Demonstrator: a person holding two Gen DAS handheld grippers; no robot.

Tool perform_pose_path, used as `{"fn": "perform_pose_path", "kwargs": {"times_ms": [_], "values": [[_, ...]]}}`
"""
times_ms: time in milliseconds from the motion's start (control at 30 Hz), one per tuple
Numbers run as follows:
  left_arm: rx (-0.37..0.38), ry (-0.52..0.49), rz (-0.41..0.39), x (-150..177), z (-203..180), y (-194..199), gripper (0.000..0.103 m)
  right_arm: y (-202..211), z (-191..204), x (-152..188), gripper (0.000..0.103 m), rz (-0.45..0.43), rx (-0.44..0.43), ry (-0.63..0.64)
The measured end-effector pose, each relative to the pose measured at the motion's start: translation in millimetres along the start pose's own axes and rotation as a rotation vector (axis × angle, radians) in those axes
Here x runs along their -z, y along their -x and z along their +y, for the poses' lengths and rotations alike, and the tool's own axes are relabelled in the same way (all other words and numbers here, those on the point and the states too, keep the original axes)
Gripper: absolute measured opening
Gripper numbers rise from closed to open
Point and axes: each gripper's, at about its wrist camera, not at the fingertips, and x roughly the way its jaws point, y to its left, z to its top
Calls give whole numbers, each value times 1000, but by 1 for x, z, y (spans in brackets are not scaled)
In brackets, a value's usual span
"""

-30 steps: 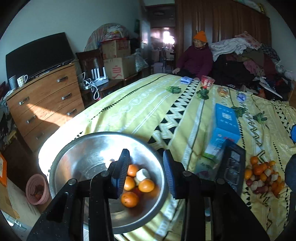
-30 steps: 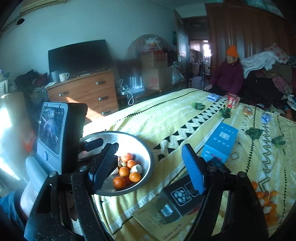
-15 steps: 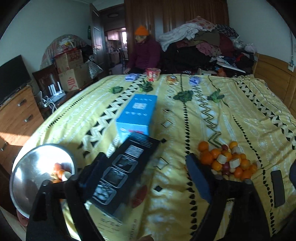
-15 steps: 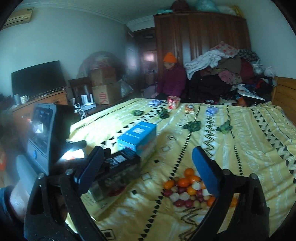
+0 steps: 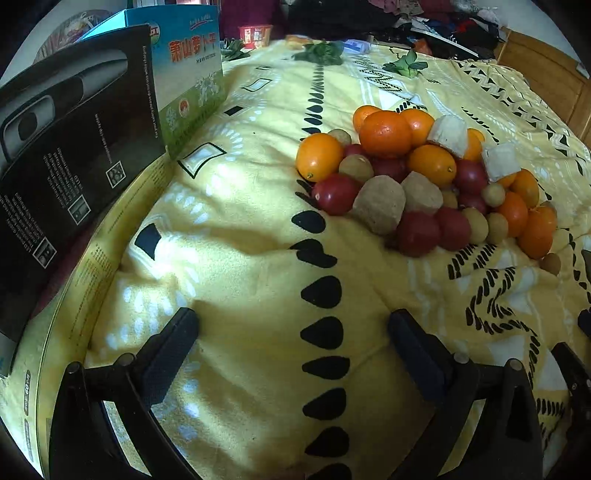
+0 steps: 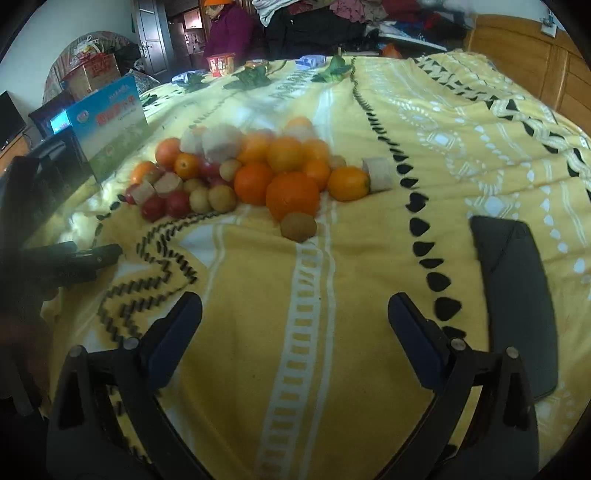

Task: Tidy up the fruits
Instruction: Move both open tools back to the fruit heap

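A pile of fruit (image 5: 417, 173) lies on the yellow patterned bedspread (image 5: 240, 258): oranges, small red fruits, small tan round fruits and pale cut chunks. It also shows in the right wrist view (image 6: 251, 173), with a brown kiwi-like fruit (image 6: 298, 227) alone at its near edge. My left gripper (image 5: 291, 343) is open and empty, low over the bedspread, short of the pile. My right gripper (image 6: 295, 328) is open and empty, also short of the pile. The steel bowl is out of view.
A black box (image 5: 70, 155) and a blue-green box (image 5: 188, 74) stand left of the pile. A dark flat pad (image 6: 517, 295) lies on the bedspread at right. Green leaves (image 6: 255, 75) and snack packs lie at the far end. A person (image 6: 225, 29) sits beyond.
Both grippers have swung from the steel bowl at the bed's left edge over to the fruit pile and dropped low and close to it. Both stayed open and empty.
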Motion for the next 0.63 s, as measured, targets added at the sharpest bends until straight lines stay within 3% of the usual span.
{"fn": "perform_pose_path", "kwargs": {"times_ms": [100,633], "values": [[13,20,-18,3,4,1,103,-11,-6,7,103,47,-18,3],[28,25,-58,5,8,-1,103,-13,-11,9,103,22,-31,-7]]}}
